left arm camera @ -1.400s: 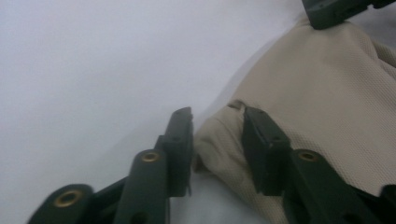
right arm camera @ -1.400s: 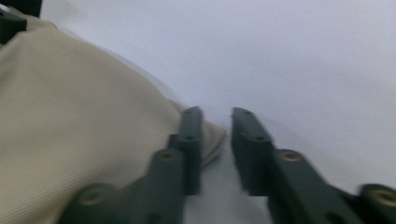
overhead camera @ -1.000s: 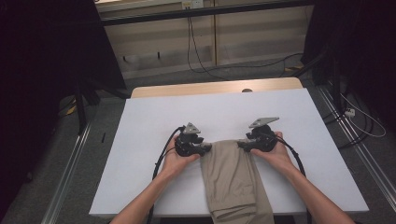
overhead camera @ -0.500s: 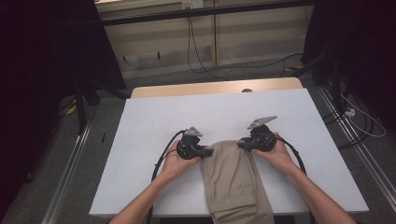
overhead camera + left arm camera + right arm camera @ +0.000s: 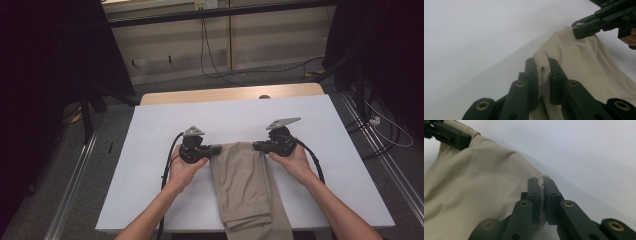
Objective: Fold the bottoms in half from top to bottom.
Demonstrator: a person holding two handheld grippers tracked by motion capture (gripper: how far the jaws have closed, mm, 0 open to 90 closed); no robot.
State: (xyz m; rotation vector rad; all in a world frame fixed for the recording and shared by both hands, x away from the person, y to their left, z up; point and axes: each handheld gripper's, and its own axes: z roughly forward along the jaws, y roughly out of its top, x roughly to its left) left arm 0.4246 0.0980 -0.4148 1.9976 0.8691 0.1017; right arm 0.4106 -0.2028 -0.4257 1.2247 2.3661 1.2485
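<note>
A folded beige cloth (image 5: 247,185), likely trousers, lies lengthwise on the white table (image 5: 145,195) and hangs over its near edge. My left gripper (image 5: 216,149) is shut on the cloth's far left corner. In the left gripper view the jaws (image 5: 542,62) pinch a fold of beige cloth (image 5: 584,62) raised slightly off the table. My right gripper (image 5: 257,146) is shut on the far right corner, and its jaws (image 5: 540,181) clamp the edge of the cloth (image 5: 479,182). Both pairs of jaws have just been closing on the fabric.
White table surface extends to the left, right and far side of the cloth. A wooden strip (image 5: 230,94) borders the table's far edge. Metal rails (image 5: 75,195) run along the floor on both sides, and cables (image 5: 385,125) lie on the floor at the right.
Both grippers have closed on the cloth's far corners. The left gripper has risen a little with its corner. The right hand has stayed in place.
</note>
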